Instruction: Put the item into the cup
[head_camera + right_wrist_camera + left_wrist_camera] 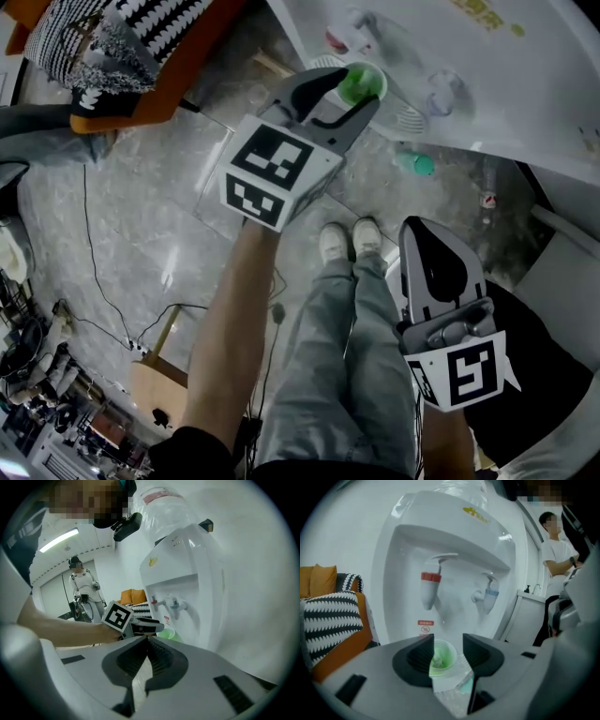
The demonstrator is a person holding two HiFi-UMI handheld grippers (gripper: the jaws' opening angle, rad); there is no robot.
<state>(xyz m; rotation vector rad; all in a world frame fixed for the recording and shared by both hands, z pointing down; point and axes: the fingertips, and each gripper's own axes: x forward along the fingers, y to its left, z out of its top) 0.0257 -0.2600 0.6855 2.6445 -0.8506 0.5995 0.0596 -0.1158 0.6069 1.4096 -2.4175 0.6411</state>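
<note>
A green cup stands on the drip tray of a white water dispenser, below its red tap and blue tap. My left gripper is open, one jaw on each side of the cup; a gap shows at the right jaw. Something pale and crumpled lies inside the cup; I cannot tell what it is. My right gripper hangs low and back from the dispenser, near the person's legs. Its jaws are shut with nothing between them.
An orange sofa with a black-and-white cushion stands left of the dispenser. A small teal object lies on the floor by the dispenser's base. Cables run across the grey floor. A person in white is at the right.
</note>
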